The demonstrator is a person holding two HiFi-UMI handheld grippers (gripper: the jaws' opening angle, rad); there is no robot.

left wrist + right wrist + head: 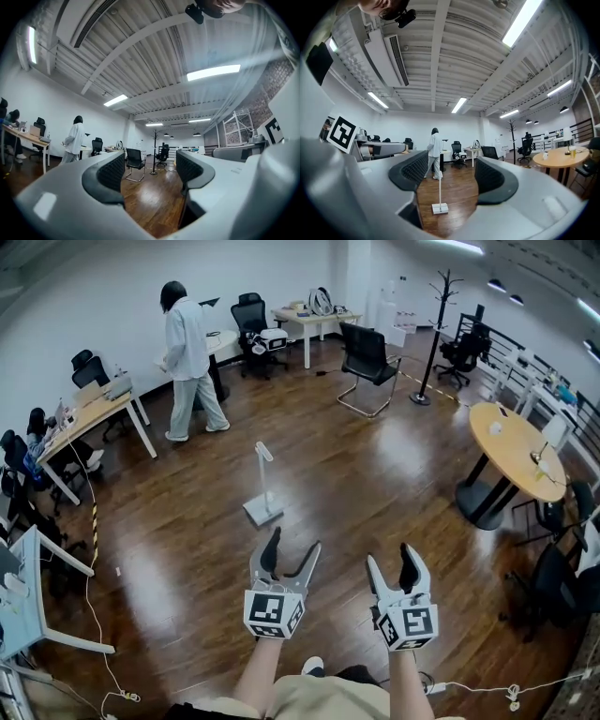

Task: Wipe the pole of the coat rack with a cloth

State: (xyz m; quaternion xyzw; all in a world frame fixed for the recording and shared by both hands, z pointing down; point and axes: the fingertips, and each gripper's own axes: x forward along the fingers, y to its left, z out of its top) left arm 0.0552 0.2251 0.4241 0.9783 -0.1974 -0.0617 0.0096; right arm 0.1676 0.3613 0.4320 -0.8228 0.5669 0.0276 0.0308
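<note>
Coat rack pole (433,338) — standing upright.

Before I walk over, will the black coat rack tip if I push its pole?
Possibly: the coat rack is a tall thin pole on a small base, so a high sideways push may rock it. It looks stiff, not floppy.

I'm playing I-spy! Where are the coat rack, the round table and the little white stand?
coat rack (434,334): head view, middle of its dark pole.
round table (511,451): head view, bare wooden top.
white stand (263,512): head view, its flat base.
</note>
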